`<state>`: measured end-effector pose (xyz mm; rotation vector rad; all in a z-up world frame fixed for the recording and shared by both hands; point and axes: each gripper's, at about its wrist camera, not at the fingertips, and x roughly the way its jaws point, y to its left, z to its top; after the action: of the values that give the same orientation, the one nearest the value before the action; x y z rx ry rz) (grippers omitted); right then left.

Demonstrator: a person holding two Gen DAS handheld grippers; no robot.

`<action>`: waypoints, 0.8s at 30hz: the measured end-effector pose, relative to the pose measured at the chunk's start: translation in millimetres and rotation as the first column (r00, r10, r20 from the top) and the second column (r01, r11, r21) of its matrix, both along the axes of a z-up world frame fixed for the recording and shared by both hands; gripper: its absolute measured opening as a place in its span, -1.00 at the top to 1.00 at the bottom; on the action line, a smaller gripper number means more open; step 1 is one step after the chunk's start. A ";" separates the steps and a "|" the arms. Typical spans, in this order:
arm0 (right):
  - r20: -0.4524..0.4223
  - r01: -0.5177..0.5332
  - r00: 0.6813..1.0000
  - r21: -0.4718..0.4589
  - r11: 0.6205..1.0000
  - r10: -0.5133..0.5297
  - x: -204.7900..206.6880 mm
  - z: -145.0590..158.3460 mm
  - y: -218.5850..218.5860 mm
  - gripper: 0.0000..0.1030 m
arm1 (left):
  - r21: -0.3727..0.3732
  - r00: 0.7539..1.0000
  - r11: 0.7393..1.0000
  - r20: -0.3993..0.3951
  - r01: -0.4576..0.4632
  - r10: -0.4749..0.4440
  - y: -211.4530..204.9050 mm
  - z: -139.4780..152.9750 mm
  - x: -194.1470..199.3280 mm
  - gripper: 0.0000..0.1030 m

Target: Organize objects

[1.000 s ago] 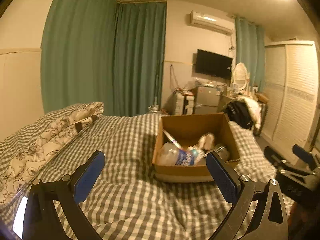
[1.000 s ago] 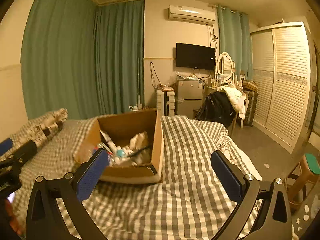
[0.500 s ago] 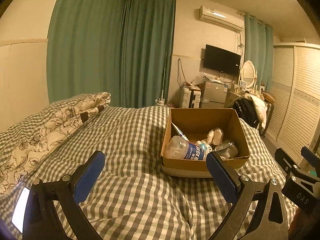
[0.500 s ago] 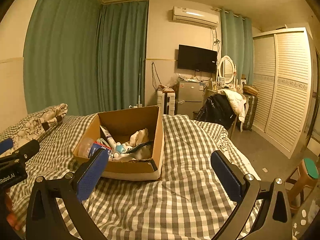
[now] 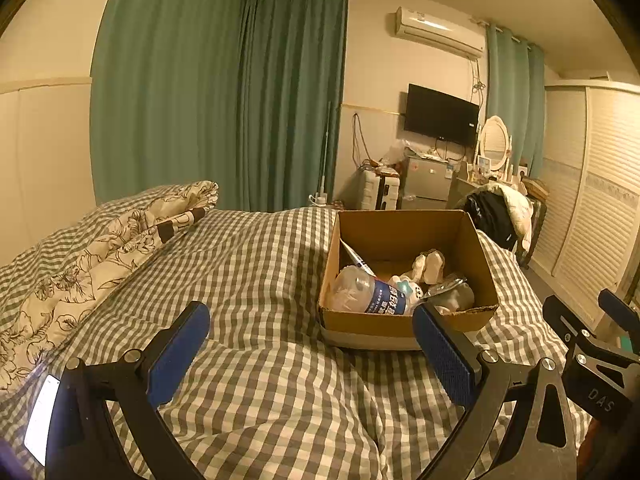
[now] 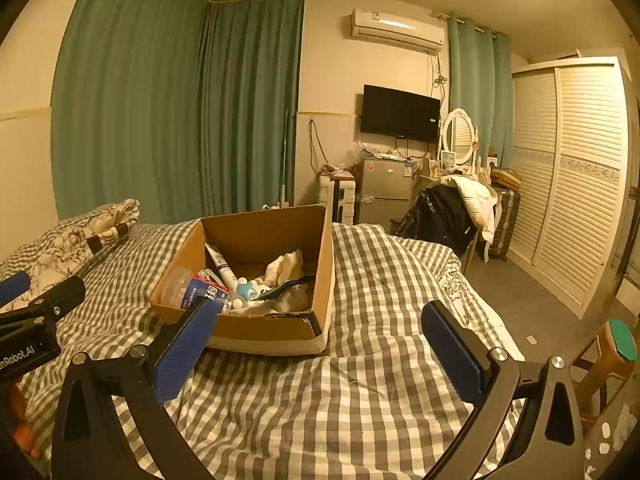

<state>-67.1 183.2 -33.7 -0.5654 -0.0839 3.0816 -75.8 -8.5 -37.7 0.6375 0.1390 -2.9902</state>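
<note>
An open cardboard box (image 5: 404,232) (image 6: 264,236) sits on the checked bed cover. Inside lie a clear water bottle with a blue label (image 5: 366,292) (image 6: 196,290), a white tube (image 6: 219,262), a blue star toy (image 6: 244,290), a cream plush (image 5: 430,266) (image 6: 286,266) and a dark item (image 6: 282,288). My left gripper (image 5: 310,354) is open and empty, held above the bed short of the box. My right gripper (image 6: 318,344) is open and empty, just in front of the box's near wall. Each gripper shows at the edge of the other's view.
The bed cover (image 5: 256,280) is rumpled, with a floral quilt (image 5: 92,256) at the left. Beyond the bed stand a small fridge (image 6: 382,194), a chair with clothes (image 6: 452,212), a wardrobe (image 6: 576,176) and a stool (image 6: 612,356) at the right.
Both grippers have risen and tilted so the box sits lower and closer in view, with its contents more exposed. Both stay open and empty.
</note>
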 end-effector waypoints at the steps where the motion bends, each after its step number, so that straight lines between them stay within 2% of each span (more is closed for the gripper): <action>1: 0.001 0.000 1.000 0.001 1.000 0.000 0.4 -0.2 0.0 -0.99 | -0.005 1.000 1.000 0.000 0.002 -0.002 0.6 -0.2 -0.1 -1.00; 24: 0.022 0.008 1.000 0.006 1.000 -0.008 -2.1 -4.2 -3.6 -0.99 | -0.036 1.000 0.999 -0.004 0.008 -0.008 5.5 -1.3 2.5 -1.00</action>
<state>-69.2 179.5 -38.0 -0.5977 -0.0911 3.0672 -73.3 -3.0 -39.0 0.6291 0.0822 -2.9944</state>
